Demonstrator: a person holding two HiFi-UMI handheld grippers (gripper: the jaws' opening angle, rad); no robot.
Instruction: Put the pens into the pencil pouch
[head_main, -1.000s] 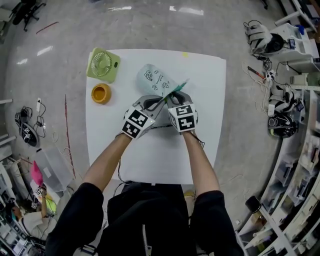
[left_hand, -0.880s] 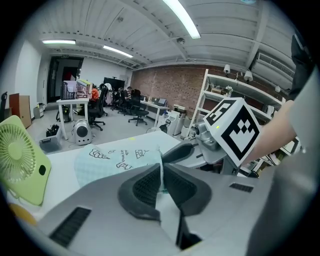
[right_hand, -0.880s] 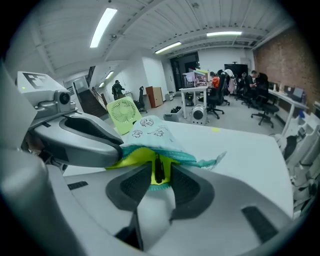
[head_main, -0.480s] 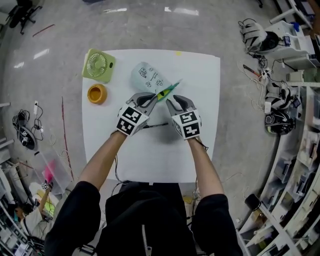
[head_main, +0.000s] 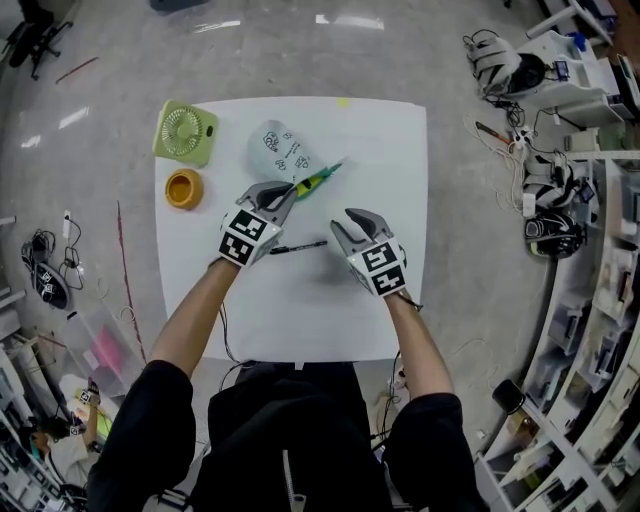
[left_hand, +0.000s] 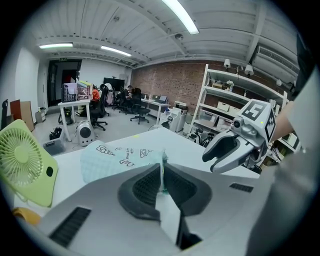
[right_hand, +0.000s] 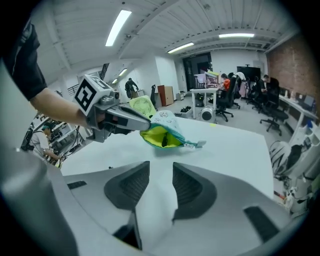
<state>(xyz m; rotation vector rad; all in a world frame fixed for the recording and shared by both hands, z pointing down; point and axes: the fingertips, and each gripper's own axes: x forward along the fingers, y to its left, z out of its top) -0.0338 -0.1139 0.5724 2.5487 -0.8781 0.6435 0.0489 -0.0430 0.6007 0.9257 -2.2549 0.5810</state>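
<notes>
Grey polished floor (head_main: 90, 60) surrounds the white table (head_main: 300, 320) in your head view. A green fan (head_main: 185, 132) sits at the table's 11 o'clock corner, with an orange round container (head_main: 184, 187) just beside it at 10 o'clock. The pencil pouch (head_main: 280, 150), pale mint with black doodles, lies near 12 o'clock, its mouth turned toward 4 o'clock. Your left gripper (head_main: 286, 190) is clenched on the edge of that mouth. A black pen (head_main: 298, 246) lies flat on the table near the centre, between your two grippers. Your right gripper (head_main: 343, 224) is at 3 o'clock of the pen, apart from the pouch.

Your left gripper view shows both jaws pressed together on the pouch's teal rim. The pouch stretches away toward 11 o'clock, and its doodles carry small lettering too fine to read. The fan is at 9 o'clock and the right gripper at 2 o'clock, with a brick wall (left_hand: 170, 82) and shelving (left_hand: 235, 100) beyond.

Your right gripper view shows the jaws released: they have just been opening, with only bare table between them. At 12 o'clock the left gripper holds the pouch mouth open. The yellow lining (right_hand: 155, 135) shows, with something dark inside that you cannot identify. The zipper pull (right_hand: 200, 144) sticks out toward 1 o'clock.
</notes>
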